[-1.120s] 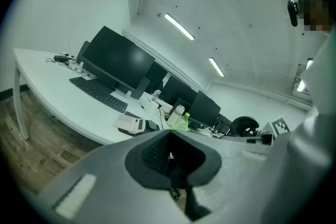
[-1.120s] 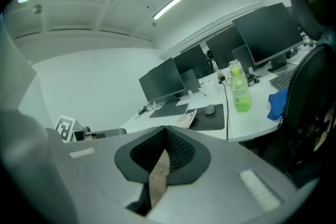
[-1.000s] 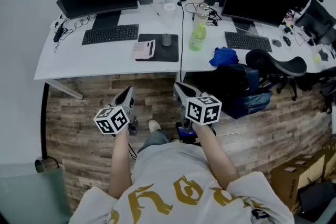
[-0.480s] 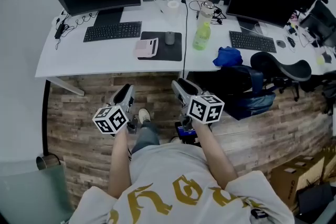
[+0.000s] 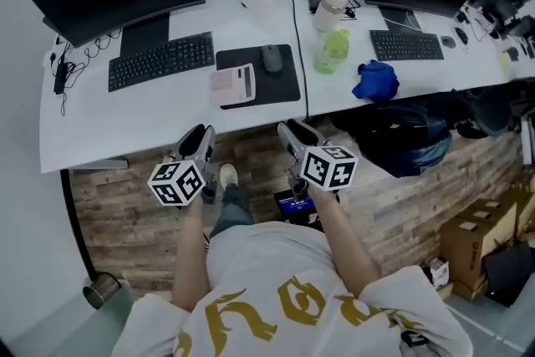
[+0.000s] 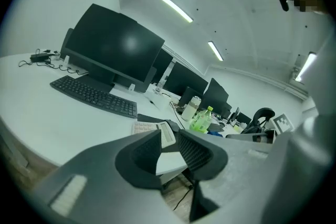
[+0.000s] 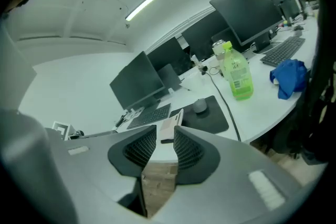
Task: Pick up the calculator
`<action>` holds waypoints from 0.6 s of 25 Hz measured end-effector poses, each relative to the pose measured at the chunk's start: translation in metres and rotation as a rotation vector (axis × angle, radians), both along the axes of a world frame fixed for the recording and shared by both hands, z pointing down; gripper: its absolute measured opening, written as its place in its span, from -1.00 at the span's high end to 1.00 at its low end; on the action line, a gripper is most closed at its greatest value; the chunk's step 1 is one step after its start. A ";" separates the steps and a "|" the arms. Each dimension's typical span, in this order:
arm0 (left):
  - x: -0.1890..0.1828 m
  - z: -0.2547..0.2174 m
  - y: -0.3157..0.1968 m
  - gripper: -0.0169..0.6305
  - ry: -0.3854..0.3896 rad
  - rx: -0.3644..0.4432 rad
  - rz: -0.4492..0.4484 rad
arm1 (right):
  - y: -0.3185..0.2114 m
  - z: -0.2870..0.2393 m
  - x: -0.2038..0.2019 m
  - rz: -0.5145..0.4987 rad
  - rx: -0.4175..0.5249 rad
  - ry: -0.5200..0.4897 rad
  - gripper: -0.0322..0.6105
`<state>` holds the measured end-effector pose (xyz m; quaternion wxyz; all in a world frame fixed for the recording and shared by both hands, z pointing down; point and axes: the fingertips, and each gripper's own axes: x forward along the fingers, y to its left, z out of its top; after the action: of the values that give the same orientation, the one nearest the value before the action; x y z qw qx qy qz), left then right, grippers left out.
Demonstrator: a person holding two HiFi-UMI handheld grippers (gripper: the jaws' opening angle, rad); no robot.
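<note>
Item: calculator (image 5: 233, 85). Pale, flat, lying face up on the white counter (image 5: 150, 117), its right edge overlapping the left edge of the black mouse pad (image 5: 280, 88). A keyboard (image 5: 161, 61) is sitting to its left, a mouse (image 5: 271, 58) just beyond it on the pad, and a green bottle (image 5: 333, 52) is standing well to its right.

Step in hand, as judged: the approach. Neither tool is reaching the counter yet; both are hovering over the floor on the near side of the counter edge, well apart from the calculator.

Handling note, as judged: the calculator is thin and lying flat, so a tool is likely needing to come in low over the near edge, with one jaw sliding under the raised side on the pad, or to pinch across the narrow width. The present jaw gap is looking too small for that width and would want widening first. The mouse is sitting close enough to be knocked.

Left tool (image 5: 198, 138): jaws standing slightly apart, holding nothing, touching nothing; the calculator is showing beyond the gap.

Right tool (image 5: 294, 134): jaws likewise parted by a narrow gap, empty, pointing toward the calculator.
</note>
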<state>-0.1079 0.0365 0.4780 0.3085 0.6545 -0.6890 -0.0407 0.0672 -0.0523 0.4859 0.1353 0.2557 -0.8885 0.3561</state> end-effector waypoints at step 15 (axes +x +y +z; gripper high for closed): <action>-0.084 0.058 -0.093 0.63 0.075 -0.072 0.294 | -0.043 0.028 -0.059 0.309 -0.071 0.070 0.35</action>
<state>-0.1919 -0.0563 0.5365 0.3601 0.7348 -0.5748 0.0052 0.0084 -0.0949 0.5140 0.1186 0.3965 -0.8203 0.3947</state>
